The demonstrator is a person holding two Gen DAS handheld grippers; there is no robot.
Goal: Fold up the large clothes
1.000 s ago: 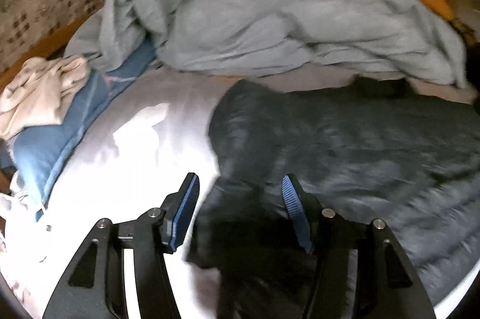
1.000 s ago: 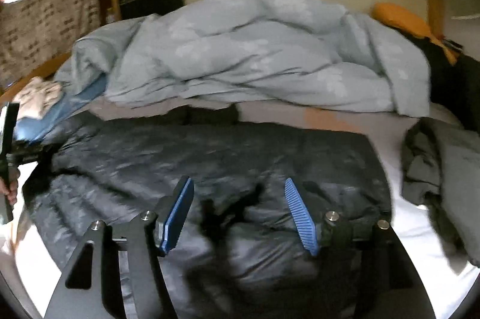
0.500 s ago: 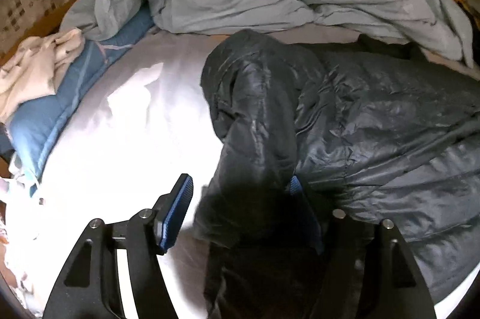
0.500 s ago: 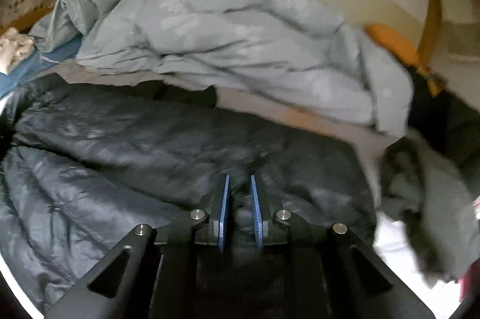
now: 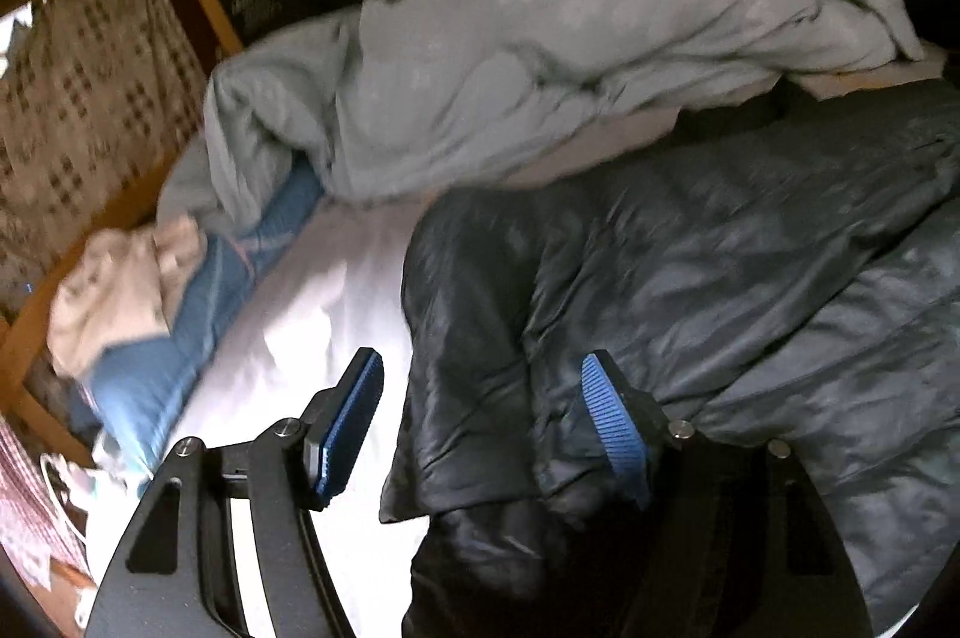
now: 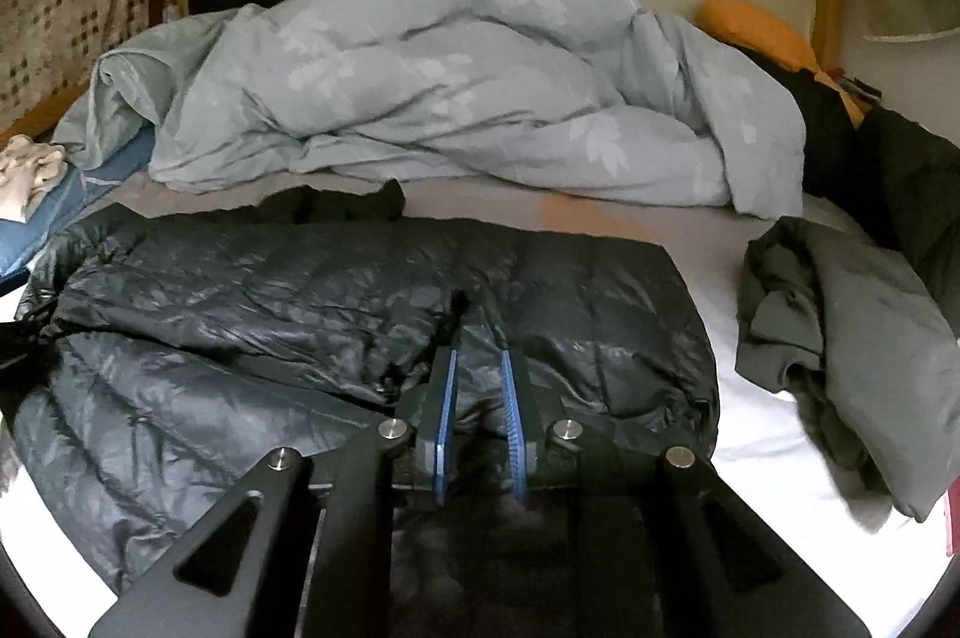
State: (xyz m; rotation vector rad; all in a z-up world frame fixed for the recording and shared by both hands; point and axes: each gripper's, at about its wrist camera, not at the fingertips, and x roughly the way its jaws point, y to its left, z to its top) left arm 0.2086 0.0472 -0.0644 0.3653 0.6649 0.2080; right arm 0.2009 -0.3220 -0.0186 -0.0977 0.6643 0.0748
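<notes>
1. The black puffer jacket (image 6: 336, 314) lies spread across the white bed sheet (image 6: 774, 434), filling the near half of the bed in the right wrist view.
2. The right gripper (image 6: 478, 416) has its blue pads drawn close together, and a ridge of the jacket's shiny fabric sits pinched between them near the garment's middle.
3. Over on the left wrist view, the left gripper (image 5: 480, 428) is spread wide, its fingers well apart.
4. A folded edge of the jacket (image 5: 690, 278) lies between those open fingers, closer to the right-hand pad; the left-hand pad hangs over bare sheet (image 5: 312, 314). It grips nothing.
5. Beyond the jacket, a rumpled pale blue duvet (image 6: 456, 86) is heaped along the far side of the bed, just touching the jacket's far edge in the left view.
6. A grey-green garment (image 6: 840, 326) lies crumpled on the sheet to the right of the jacket, apart from it.
7. At far left, a blue pillow (image 5: 198, 332) runs along the bed edge with a cream cloth (image 5: 114, 296) bunched on top.
</notes>
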